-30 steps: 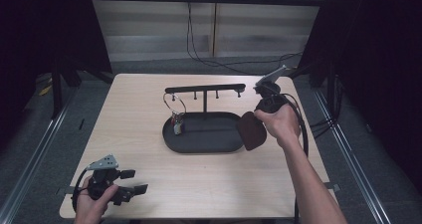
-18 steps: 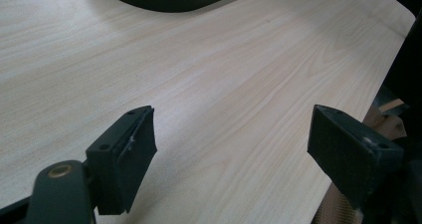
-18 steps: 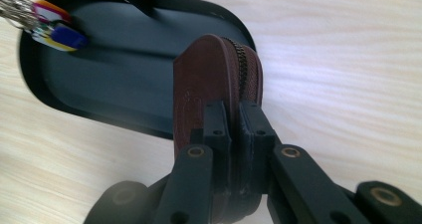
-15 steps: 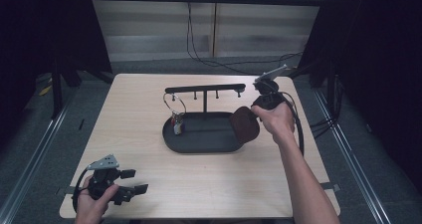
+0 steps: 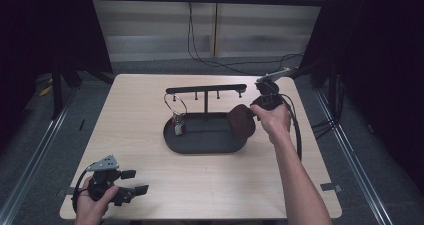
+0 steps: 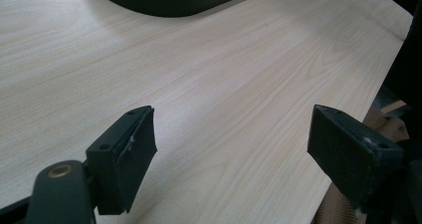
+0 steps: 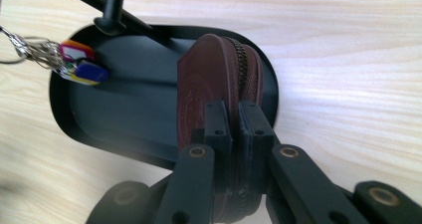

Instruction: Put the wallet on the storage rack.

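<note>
The right claw [image 7: 234, 134] clamps a brown zip pouch [image 7: 219, 74] above the black tray [image 5: 200, 145] holding keys [image 7: 79, 67]; the left claw [image 6: 249, 149] gapes apart.

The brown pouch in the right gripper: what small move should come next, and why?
Probably lower it a little and open the jaws. The right gripper is clamped on the brown zip pouch, held upright on edge over the right end of the black tray, whose floor there is bare.

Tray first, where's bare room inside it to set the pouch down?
Free: the tray floor between the keys and the brown pouch, which the right gripper is clamped on. Crowded: the keys' end and around the stand's post.
</note>
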Motion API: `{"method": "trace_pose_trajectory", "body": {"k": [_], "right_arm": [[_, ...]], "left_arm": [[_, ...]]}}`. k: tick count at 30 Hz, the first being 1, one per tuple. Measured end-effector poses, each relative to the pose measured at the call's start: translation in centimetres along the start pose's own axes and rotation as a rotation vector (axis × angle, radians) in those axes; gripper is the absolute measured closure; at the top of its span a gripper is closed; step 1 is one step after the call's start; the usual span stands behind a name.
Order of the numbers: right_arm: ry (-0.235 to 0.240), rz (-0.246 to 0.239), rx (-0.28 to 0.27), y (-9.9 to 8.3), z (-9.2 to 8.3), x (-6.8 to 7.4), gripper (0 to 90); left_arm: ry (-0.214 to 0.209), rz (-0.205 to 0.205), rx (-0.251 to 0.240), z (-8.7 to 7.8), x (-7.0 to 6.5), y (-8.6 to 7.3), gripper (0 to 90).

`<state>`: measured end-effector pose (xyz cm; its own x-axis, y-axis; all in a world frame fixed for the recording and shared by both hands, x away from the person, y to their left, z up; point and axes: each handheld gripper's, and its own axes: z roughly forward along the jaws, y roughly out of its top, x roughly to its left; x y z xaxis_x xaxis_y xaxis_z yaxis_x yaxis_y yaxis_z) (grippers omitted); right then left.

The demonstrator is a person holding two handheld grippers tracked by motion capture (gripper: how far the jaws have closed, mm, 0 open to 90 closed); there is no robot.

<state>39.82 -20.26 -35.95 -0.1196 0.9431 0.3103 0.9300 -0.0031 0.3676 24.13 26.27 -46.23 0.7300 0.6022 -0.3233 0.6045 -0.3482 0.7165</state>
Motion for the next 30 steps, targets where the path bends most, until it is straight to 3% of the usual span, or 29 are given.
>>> {"method": "trace_pose_trajectory", "body": {"k": [3, 9, 16, 30], "right_arm": [[0.015, -0.002, -0.039, -0.3, 0.1, 0.0, 84.2], [0.05, 0.015, -0.041, -0.5, 1.1, 0.0, 84.2], [0.093, 0.038, -0.041, -0.8, 3.6, 0.2, 84.2], [0.115, 0.074, -0.056, -1.6, 6.6, -0.6, 84.1]], "left_arm": [[0.004, 0.002, -0.001, 0.0, 0.0, 0.1, 19.0], [0.0, -0.001, 0.002, 0.1, 0.1, 0.1, 19.0], [-0.001, -0.001, -0.004, -0.1, 0.1, 0.0, 19.0], [0.0, -0.001, -0.002, -0.2, 0.2, 0.0, 19.0]]}}
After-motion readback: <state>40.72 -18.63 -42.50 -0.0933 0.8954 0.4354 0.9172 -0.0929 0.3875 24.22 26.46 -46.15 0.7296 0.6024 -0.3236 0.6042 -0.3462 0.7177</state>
